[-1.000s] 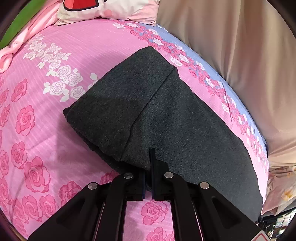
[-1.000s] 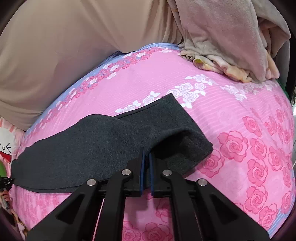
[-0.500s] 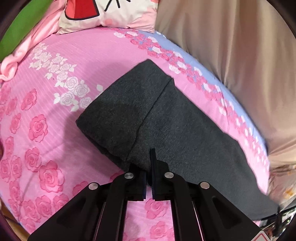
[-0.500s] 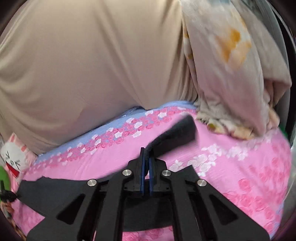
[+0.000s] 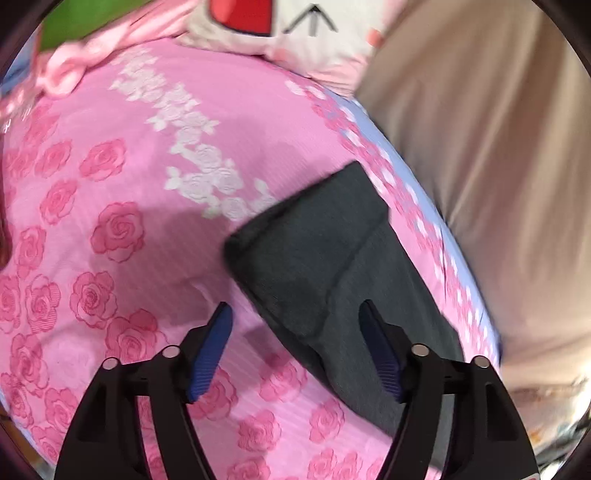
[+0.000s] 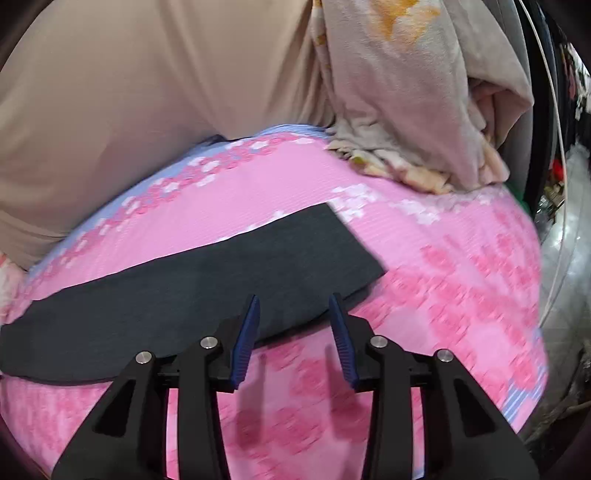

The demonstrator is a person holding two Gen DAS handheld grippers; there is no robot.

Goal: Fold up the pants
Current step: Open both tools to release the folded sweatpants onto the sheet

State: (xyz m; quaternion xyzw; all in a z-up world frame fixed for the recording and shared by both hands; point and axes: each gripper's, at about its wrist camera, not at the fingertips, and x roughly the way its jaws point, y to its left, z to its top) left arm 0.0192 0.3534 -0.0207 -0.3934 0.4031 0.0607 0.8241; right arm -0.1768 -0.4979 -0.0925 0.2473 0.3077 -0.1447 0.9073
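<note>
The dark grey pants [image 5: 325, 266] lie flat on the pink rose-print bedsheet [image 5: 110, 236], folded lengthwise, waist end toward the left wrist view. My left gripper [image 5: 295, 314] is open and empty, its jaws spread just above the near edge of the waist end. In the right wrist view the leg end of the pants [image 6: 221, 288] stretches across the sheet [image 6: 461, 295]. My right gripper [image 6: 293, 302] is open and empty, just above the near edge of the leg end.
A beige curtain or cover [image 5: 498, 147] hangs along the far side of the bed. A cartoon pillow [image 5: 280, 26] lies at the head. A crumpled beige blanket [image 6: 424, 110] is piled at the foot. Clutter stands beyond the bed's right edge [image 6: 565, 229].
Both grippers have opened and let go of the pants. The leg end, lifted half a second ago, now lies flat on the sheet. Both grippers have drawn back slightly.
</note>
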